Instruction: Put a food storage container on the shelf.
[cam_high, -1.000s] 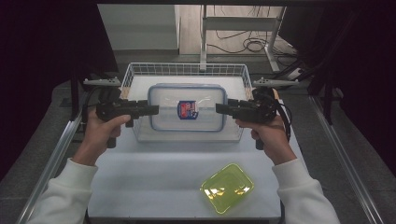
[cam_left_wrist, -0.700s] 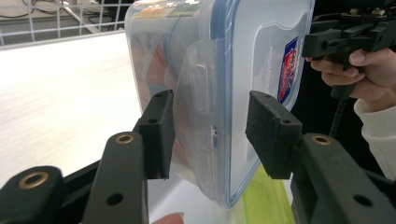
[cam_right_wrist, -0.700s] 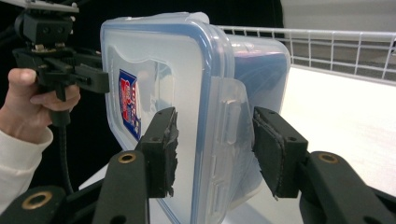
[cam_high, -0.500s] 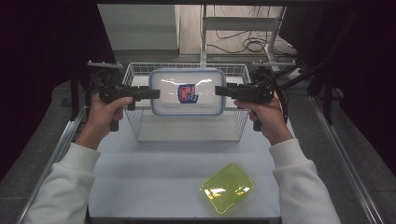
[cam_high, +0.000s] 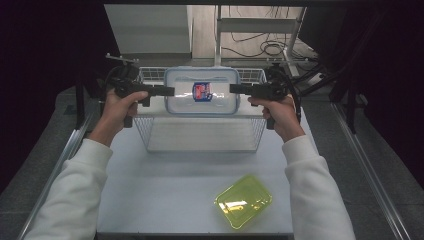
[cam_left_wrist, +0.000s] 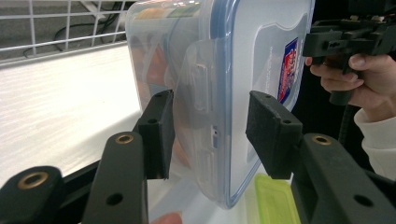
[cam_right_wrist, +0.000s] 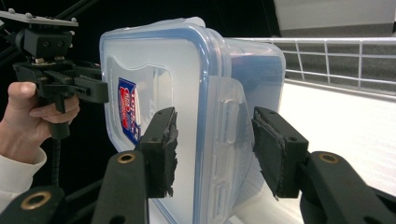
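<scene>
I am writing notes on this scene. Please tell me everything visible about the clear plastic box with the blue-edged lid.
The clear plastic box is rectangular with rounded corners, its lid rimmed in blue and bearing a red-and-blue sticker. Latch flaps sit at both short ends. It is closed and held level above the wire basket. The left tongs and right tongs grip its ends; nothing else touches it.

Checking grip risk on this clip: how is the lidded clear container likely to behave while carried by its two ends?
The clear container looks rigid, so it probably won't sag between the left gripper and right gripper. Its glossy plastic may slip. Each grip sits on a hinged side latch, which might flex or pop open.
</scene>
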